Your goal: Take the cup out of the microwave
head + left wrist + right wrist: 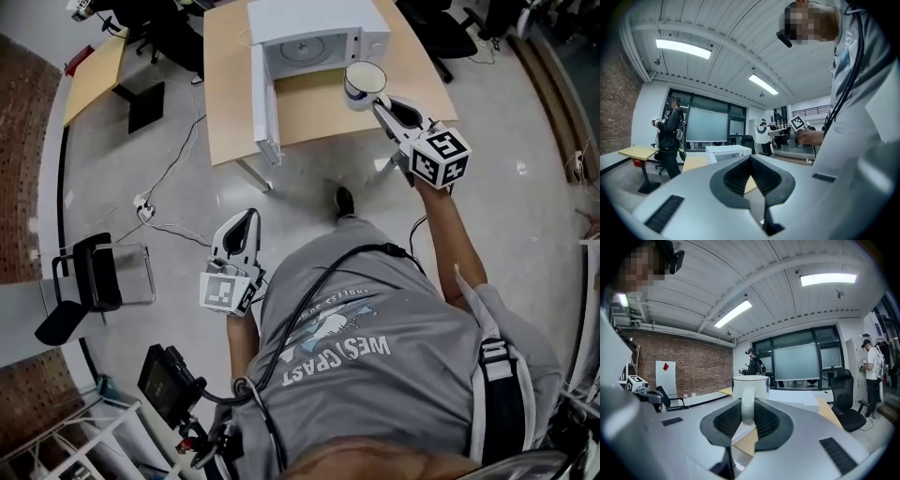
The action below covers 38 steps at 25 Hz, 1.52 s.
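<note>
In the head view, a white box-shaped microwave (323, 23) is seen at the far edge of a light wooden table (225, 103), with its white door (265, 98) swung fully open toward the near edge. The round glass plate inside its cavity is bare. A white ceramic cup with a dark blue rim (364, 82) is held in the air above the table's right half, just outside the microwave's front right corner and clear of the cavity. It is gripped by the right gripper (379, 101), while the left gripper (246, 216) is held low over the grey floor, well apart from the table. In the left gripper view, the jaws are seen brought together at their tips, with nothing between them. In the right gripper view, the cup's white loop handle (747, 409) is clamped between the jaws and the cup's body stands upright just beyond the tips. The removal itself is judged to be done. What may be left is setting the cup down, and the door is not yet closed.
</note>
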Tool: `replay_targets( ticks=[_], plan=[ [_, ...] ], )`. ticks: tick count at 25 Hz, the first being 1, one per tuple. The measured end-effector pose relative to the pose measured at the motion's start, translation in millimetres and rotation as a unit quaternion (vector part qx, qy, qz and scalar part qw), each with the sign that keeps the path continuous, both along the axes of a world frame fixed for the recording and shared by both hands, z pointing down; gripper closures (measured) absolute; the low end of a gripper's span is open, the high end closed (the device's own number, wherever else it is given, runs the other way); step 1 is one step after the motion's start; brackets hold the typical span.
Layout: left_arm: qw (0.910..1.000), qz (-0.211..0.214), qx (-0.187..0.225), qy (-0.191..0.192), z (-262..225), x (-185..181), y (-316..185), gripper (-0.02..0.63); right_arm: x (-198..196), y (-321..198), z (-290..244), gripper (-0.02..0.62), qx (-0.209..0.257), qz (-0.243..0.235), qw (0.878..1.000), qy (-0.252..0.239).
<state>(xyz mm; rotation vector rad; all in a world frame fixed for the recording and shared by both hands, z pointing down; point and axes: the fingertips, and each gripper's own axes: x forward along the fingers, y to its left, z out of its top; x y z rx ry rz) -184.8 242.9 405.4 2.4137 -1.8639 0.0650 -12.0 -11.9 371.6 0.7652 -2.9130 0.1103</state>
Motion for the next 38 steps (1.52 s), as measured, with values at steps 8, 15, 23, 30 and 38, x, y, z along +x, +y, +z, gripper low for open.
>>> replay_targets(
  ticks=[8, 15, 23, 30, 38],
  plan=[
    [0.9994, 0.028, 0.018, 0.01, -4, 2, -3, 0.563, 41, 37, -29, 0.528, 0.001, 0.007, 1.0, -0.004],
    [0.9978, 0.062, 0.021, -0.006, -6, 13, -31, 0.563, 79, 52, -51, 0.528, -0.004, 0.016, 1.0, -0.016],
    [0.9962, 0.084, 0.023, 0.003, -7, 29, -73, 0.563, 123, 51, -52, 0.528, -0.005, 0.023, 1.0, -0.017],
    [0.9962, 0.086, 0.015, -0.004, -3, 45, -125, 0.563, 146, 17, -36, 0.528, -0.009, 0.009, 1.0, -0.022],
    [0.9957, 0.09, 0.013, -0.018, -16, 70, -156, 0.563, 175, -19, -33, 0.528, -0.019, 0.021, 0.999, -0.027]
  ],
)
